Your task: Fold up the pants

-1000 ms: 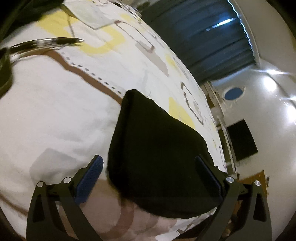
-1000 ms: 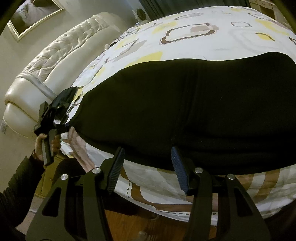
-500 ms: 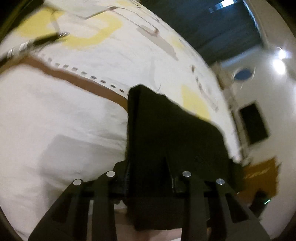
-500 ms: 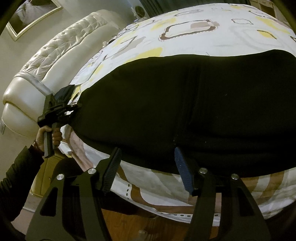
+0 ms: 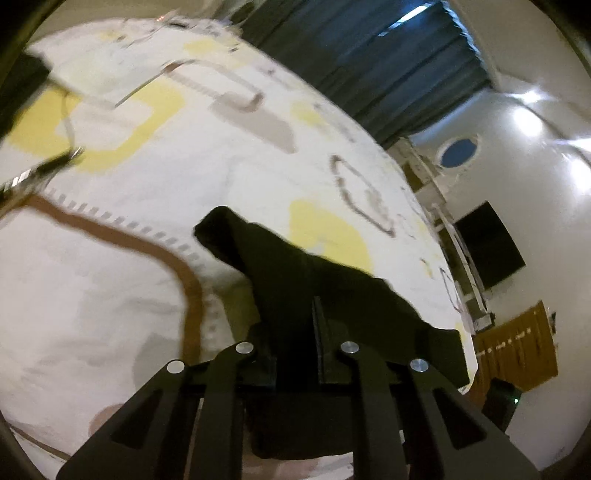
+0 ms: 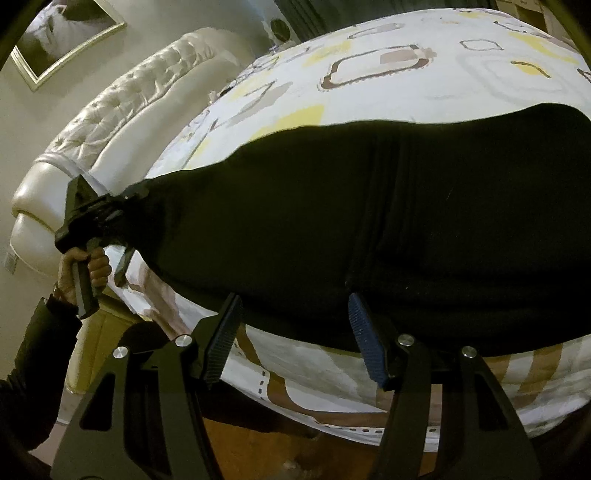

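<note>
Black pants [image 6: 369,206] lie flat across a patterned bed cover [image 6: 406,85]. My left gripper [image 5: 295,354] has its jaws closing, pads pressed on one end of the pants [image 5: 332,295]. That end is bunched and lifted off the cover. In the right wrist view the left gripper [image 6: 136,192] shows at the far left, in a person's hand [image 6: 85,266], pulling the cloth taut. My right gripper [image 6: 293,299] stands open at the pants' near edge by the bed's side. The cloth edge lies at its fingertips [image 6: 365,343], and the pads do not press on it.
A cream tufted headboard [image 6: 129,103] stands at the left, under a framed picture [image 6: 62,33]. Dark curtains [image 5: 369,55] hang beyond the bed, and a black screen [image 5: 487,243] is on the wall. Wood floor [image 6: 258,443] lies below the bed edge.
The left gripper's jaws came together on the end of the pants and rose, lifting and bunching that end. The right gripper kept still.
</note>
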### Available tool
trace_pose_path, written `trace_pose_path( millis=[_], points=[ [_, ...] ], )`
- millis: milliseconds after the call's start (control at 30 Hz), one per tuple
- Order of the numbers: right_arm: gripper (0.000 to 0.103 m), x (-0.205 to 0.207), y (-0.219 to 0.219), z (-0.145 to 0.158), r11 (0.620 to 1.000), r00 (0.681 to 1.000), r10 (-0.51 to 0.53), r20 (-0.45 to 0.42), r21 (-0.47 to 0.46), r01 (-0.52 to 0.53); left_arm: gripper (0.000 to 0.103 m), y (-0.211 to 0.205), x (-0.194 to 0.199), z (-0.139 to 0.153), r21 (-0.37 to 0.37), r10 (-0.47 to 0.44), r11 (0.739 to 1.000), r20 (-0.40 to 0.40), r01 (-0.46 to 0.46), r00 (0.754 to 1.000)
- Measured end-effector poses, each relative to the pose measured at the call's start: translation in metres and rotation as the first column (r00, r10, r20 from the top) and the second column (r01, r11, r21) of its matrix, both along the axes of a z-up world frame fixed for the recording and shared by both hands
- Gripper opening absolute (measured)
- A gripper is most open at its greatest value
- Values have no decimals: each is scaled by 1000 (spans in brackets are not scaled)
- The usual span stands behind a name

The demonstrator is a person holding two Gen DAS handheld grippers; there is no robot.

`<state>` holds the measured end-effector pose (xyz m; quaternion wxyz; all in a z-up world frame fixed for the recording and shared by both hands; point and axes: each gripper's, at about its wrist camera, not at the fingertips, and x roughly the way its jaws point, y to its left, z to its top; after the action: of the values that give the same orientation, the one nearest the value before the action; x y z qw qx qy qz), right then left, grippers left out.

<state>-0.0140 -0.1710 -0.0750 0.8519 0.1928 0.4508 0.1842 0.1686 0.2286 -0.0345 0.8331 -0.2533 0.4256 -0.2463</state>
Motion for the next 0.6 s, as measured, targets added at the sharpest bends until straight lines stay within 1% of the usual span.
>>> trace_pose_path(
  millis=[133,300,367,467,600],
  points=[
    [60,-2,-12,9,1000,999,-21,29,19,20,13,-32,-1,25,-12,-50,999,46,51,998],
    [60,-4,-31,19,997,996,-59,60,49,56,13,-91,-5,57,-9,-160,987,110,162,981],
    [60,-7,-38,21,996,995,-75,69,58,71,13,-124,-8,69,-15,-209,977,126,212,970],
    [60,-12,-54,23,992,991,-106,81,79,99,13,-164,-12,79,-30,-266,962,139,273,954],
    [60,-18,-75,22,984,985,-151,87,109,141,13,-222,-17,81,5,-358,933,141,361,923]
  ],
)
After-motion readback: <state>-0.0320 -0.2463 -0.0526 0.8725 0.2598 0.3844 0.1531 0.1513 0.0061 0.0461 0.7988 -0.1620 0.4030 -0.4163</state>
